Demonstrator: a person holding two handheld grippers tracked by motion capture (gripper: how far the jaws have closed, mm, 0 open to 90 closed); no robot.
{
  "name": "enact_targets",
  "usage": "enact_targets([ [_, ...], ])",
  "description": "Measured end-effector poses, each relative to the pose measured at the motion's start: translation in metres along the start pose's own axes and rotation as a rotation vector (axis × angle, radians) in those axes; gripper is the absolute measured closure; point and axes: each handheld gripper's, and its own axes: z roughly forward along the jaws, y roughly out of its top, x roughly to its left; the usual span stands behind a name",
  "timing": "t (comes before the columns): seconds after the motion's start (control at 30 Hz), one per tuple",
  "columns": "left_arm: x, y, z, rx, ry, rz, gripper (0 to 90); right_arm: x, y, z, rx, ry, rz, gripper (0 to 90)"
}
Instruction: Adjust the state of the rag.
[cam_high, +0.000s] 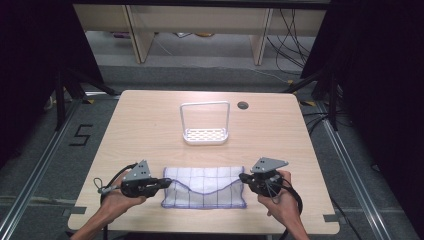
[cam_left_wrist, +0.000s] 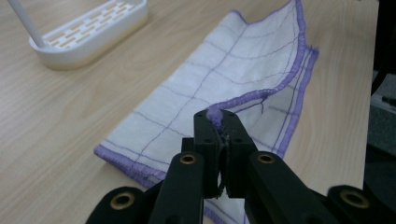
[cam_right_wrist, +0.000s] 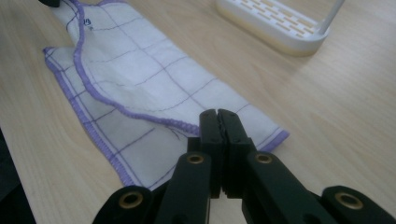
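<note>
A white cloth (cam_high: 204, 189) with purple grid lines and a purple hem lies folded near the table's front edge. My left gripper (cam_high: 167, 181) is at the cloth's left end, and in the left gripper view its jaws (cam_left_wrist: 218, 116) are shut on a corner of the upper layer's purple hem. My right gripper (cam_high: 243, 176) is at the cloth's right end, shut (cam_right_wrist: 218, 114) on the hem of the same layer. Between the two grips the upper layer's hem sags in a curve over the lower layer of the cloth (cam_left_wrist: 224, 70) (cam_right_wrist: 135, 70).
A white slotted tray with a tall wire hoop (cam_high: 205, 134) stands at mid-table, beyond the cloth; it is also seen as the tray (cam_left_wrist: 93, 32) (cam_right_wrist: 275, 23). A round cable hole (cam_high: 243, 105) lies behind it. The wooden table (cam_high: 145, 125) has dark floor on both sides.
</note>
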Motion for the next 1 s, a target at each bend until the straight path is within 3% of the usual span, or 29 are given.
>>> enact_targets([
  [0.1, -0.003, -0.009, 0.003, 0.016, -0.011, -0.001, 85.9, 0.004, -0.008, 0.005, 0.031, 0.018, 0.008, 90.0],
  [0.17, -0.005, -0.014, 0.003, 0.046, -0.017, 0.032, 84.9, 0.007, -0.013, 0.009, 0.027, 0.023, 0.005, 90.0],
  [0.2, -0.008, -0.017, 0.004, 0.043, -0.019, 0.013, 84.4, 0.008, -0.016, 0.011, 0.030, 0.027, 0.000, 90.0],
  [0.27, -0.012, -0.023, 0.006, 0.065, -0.049, 0.015, 82.8, 0.012, -0.021, 0.011, 0.053, 0.032, 0.024, 89.9],
  [0.4, -0.019, -0.033, 0.008, 0.113, -0.084, 0.028, 78.3, 0.019, -0.035, 0.011, 0.083, 0.046, 0.016, 89.0],
  [0.43, -0.021, -0.034, 0.008, 0.117, -0.091, 0.014, 76.4, 0.021, -0.038, 0.012, 0.075, 0.043, 0.015, 88.3],
  [0.47, -0.020, -0.034, 0.007, 0.135, -0.096, 0.030, 74.9, 0.022, -0.040, 0.011, 0.085, 0.048, 0.026, 86.4],
  [0.5, -0.021, -0.033, 0.006, 0.140, -0.107, 0.013, 72.6, 0.022, -0.042, 0.011, 0.078, 0.042, 0.025, 78.5],
  [0.57, -0.021, -0.027, -0.001, 0.104, -0.114, 0.019, 65.1, 0.020, -0.045, 0.005, 0.070, 0.010, 0.058, 68.4],
  [0.6, -0.021, -0.024, -0.006, 0.088, -0.107, 0.018, 60.4, 0.018, -0.047, 0.004, 0.048, 0.011, 0.050, 64.8],
  [0.7, -0.017, -0.014, -0.014, 0.041, -0.072, -0.010, 50.8, 0.018, -0.048, -0.006, 0.041, -0.049, 0.136, 55.8],
  [0.73, -0.011, -0.008, -0.013, 0.032, -0.038, -0.023, 49.5, 0.017, -0.049, -0.006, 0.031, -0.063, 0.131, 54.5],
  [0.77, -0.009, -0.007, -0.012, 0.027, -0.028, -0.032, 46.9, 0.016, -0.050, -0.007, 0.028, -0.062, 0.168, 52.6],
  [0.83, 0.000, -0.003, -0.008, 0.033, -0.002, -0.052, 44.6, 0.014, -0.050, -0.006, 0.036, -0.069, 0.173, 52.1],
  [0.87, 0.007, -0.001, -0.004, 0.040, 0.021, -0.056, 43.8, 0.017, -0.050, -0.007, 0.048, -0.065, 0.225, 51.3],
  [0.9, 0.013, 0.000, 0.000, 0.047, 0.040, -0.066, 43.7, 0.013, -0.052, -0.005, 0.039, -0.081, 0.187, 49.8],
  [1.0, 0.032, 0.001, 0.011, 0.079, 0.071, -0.104, 40.6, 0.016, -0.055, 0.000, 0.063, -0.081, 0.216, 47.4],
])
